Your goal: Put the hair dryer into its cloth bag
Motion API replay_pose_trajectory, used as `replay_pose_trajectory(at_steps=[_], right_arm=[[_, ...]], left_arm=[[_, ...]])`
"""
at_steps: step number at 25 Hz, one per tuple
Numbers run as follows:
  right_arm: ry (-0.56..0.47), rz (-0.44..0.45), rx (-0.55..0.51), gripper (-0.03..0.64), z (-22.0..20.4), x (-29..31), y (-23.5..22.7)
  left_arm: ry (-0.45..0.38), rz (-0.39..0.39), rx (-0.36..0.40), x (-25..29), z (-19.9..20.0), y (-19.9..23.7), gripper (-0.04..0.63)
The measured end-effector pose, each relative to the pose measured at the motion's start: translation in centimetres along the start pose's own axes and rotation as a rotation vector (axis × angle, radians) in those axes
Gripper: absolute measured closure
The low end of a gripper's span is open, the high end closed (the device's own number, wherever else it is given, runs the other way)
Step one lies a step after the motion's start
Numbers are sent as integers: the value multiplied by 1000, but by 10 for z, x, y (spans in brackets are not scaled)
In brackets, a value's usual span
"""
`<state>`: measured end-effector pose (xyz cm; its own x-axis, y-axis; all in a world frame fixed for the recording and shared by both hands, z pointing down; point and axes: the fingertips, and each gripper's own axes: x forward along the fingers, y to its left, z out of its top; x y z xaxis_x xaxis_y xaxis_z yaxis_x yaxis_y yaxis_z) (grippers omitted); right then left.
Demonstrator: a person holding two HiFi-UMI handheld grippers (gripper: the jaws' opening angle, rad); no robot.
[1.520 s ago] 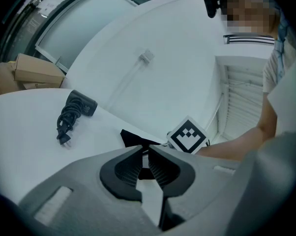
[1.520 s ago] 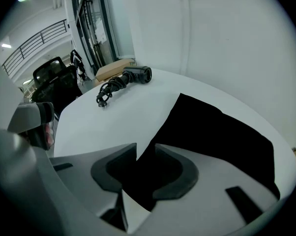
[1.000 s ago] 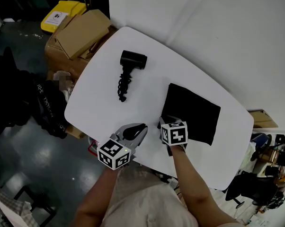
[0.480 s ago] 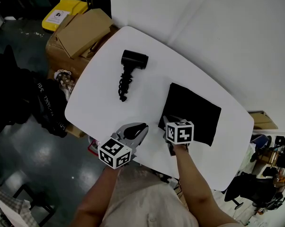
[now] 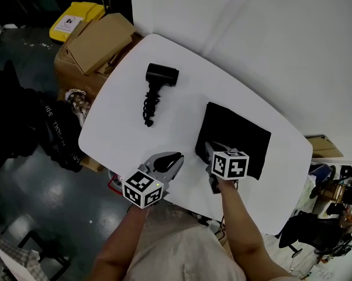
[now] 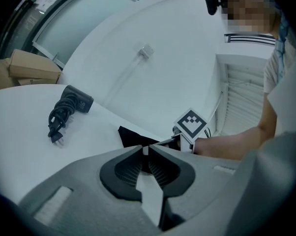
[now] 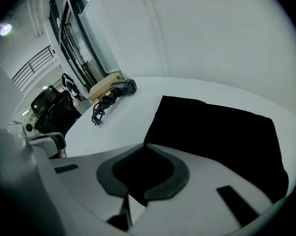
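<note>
At the counter (image 5: 123, 133) edge, fingers of the right gripper (image 5: 206, 151) have just clenched the cloth bag (image 5: 237, 134) corner; lift slowly to open its mouth. The left gripper (image 5: 173, 158) is clenched, empty.

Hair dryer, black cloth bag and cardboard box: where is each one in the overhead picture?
hair dryer (image 5: 162, 75), head view, on its barrel.
cloth bag (image 5: 237, 134), head view, middle of the flat cloth.
cardboard box (image 5: 100, 40), head view, on its top.
</note>
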<state>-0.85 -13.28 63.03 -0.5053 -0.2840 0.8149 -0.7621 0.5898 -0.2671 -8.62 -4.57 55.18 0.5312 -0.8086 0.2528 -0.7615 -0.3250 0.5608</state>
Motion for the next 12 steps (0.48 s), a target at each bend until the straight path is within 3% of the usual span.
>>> replay_pose_trajectory(at_steps=[12], right_arm=[[-93, 23, 82, 589, 18, -43, -10]], left_arm=[[27, -33, 33, 11, 5, -13, 554]])
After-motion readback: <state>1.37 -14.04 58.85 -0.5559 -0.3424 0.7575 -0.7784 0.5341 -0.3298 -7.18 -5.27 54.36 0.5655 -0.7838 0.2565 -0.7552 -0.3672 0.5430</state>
